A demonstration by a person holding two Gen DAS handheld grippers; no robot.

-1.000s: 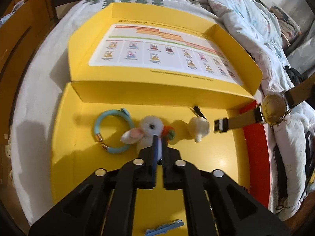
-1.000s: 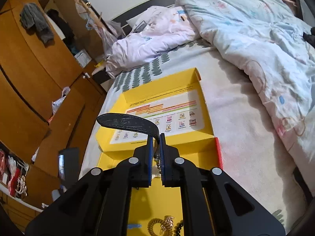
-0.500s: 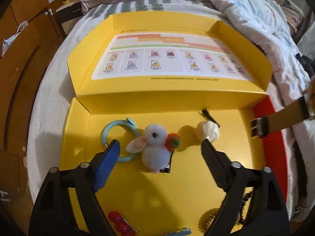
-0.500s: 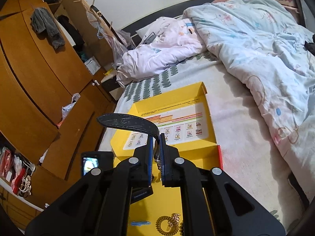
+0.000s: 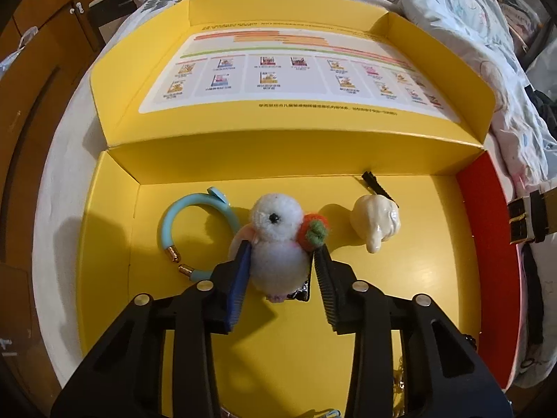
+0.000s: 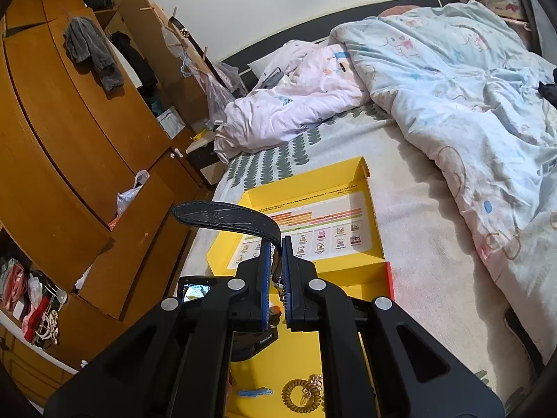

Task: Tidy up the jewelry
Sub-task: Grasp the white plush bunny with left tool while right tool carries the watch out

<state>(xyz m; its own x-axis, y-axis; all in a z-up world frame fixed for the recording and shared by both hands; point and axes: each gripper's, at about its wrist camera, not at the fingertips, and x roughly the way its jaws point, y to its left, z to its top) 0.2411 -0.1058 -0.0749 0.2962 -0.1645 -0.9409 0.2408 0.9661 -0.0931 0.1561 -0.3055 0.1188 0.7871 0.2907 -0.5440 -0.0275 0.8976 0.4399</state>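
1. Left wrist view: the left gripper [image 5: 280,261] points steeply down into the open yellow cardboard box [image 5: 104,278], low in the centre of the frame.
2. Its jaws have just been closing, and the white fluffy pompom bunny hair clip [image 5: 276,240] sits between them; the blue-padded finger on the left and the black ribbed finger on the right lie against its sides, though a firm squeeze cannot be told.
3. An orange-and-green felt carrot [image 5: 313,233] sits at the bunny's right shoulder.
4. Left of the bunny lies the light blue open rubber bangle with gold end caps [image 5: 195,223], on the box floor.
5. Right of the bunny lies the cream glossy shell-shaped hair clip [image 5: 376,223], apart from the gripper.
6. At the right edge of the frame, a tan watch strap end with a black buckle piece [image 5: 529,223] juts in over the red box side [image 5: 487,244].
7. Right wrist view: the right gripper [image 6: 275,278] has its jaws pressed together, pinching the dark leather watch strap [image 6: 229,217], which curves up and to the left, above the box.
8. Low in that frame, a gold coiled hair tie [image 6: 299,395] and a blue hair clip [image 6: 254,392] lie on the box floor.
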